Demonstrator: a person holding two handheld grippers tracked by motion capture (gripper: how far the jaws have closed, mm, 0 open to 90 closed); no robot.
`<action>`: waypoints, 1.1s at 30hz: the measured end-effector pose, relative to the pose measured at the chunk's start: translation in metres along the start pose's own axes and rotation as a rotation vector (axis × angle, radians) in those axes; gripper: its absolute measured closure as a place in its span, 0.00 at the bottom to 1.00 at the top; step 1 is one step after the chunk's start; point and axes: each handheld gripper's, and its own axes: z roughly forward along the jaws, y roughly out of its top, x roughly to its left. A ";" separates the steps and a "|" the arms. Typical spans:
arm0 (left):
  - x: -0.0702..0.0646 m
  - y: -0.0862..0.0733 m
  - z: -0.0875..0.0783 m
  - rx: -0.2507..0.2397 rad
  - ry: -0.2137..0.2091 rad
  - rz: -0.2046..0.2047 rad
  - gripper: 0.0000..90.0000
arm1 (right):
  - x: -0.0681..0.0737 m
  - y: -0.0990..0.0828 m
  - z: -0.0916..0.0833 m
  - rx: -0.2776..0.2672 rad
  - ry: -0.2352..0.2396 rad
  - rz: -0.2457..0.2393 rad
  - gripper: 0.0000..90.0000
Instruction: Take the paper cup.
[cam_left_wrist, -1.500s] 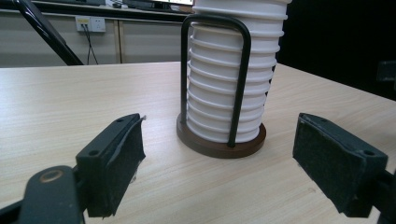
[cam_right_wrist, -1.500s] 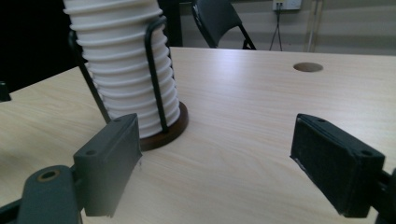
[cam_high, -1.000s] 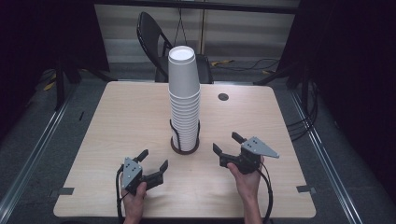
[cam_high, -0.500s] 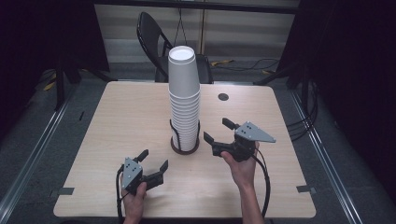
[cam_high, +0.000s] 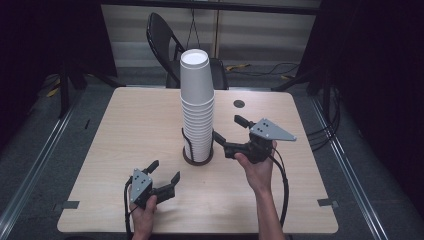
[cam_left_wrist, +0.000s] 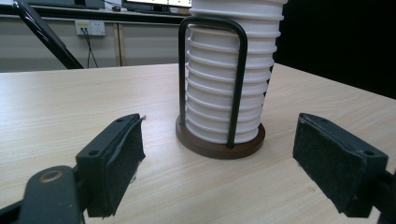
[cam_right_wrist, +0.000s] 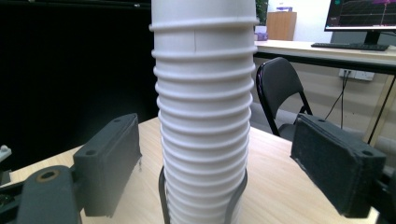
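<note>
A tall stack of white paper cups (cam_high: 197, 107) stands mid-table in a black wire holder on a round brown base (cam_high: 197, 159). My right gripper (cam_high: 231, 129) is open and lifted, just right of the stack, its jaws pointing at it. In the right gripper view the cups (cam_right_wrist: 204, 112) rise between my two jaws without touching them. My left gripper (cam_high: 163, 171) is open near the table's front, left of the stack. In the left gripper view the cups (cam_left_wrist: 231, 79) and their base (cam_left_wrist: 219, 142) sit ahead, beyond the jaws.
The wooden table (cam_high: 125, 125) has a small dark round hole (cam_high: 239, 104) behind the stack at the right. A black folding chair (cam_high: 165, 40) stands beyond the far edge. Cables trail from both grippers toward the front edge.
My right gripper has risen and moved forward and left toward the cup stack, ending with its jaws on either side of it. The left gripper has stayed put.
</note>
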 end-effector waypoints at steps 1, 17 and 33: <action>0.000 0.000 0.000 0.000 0.000 0.000 0.18 | -0.001 0.007 0.002 0.010 0.012 0.000 0.15; 0.000 0.000 0.000 -0.005 -0.006 -0.009 0.18 | -0.007 0.060 0.025 0.003 0.071 0.002 0.15; 0.001 0.000 -0.001 -0.008 -0.007 -0.008 0.18 | -0.007 0.092 0.054 -0.015 0.105 -0.013 0.14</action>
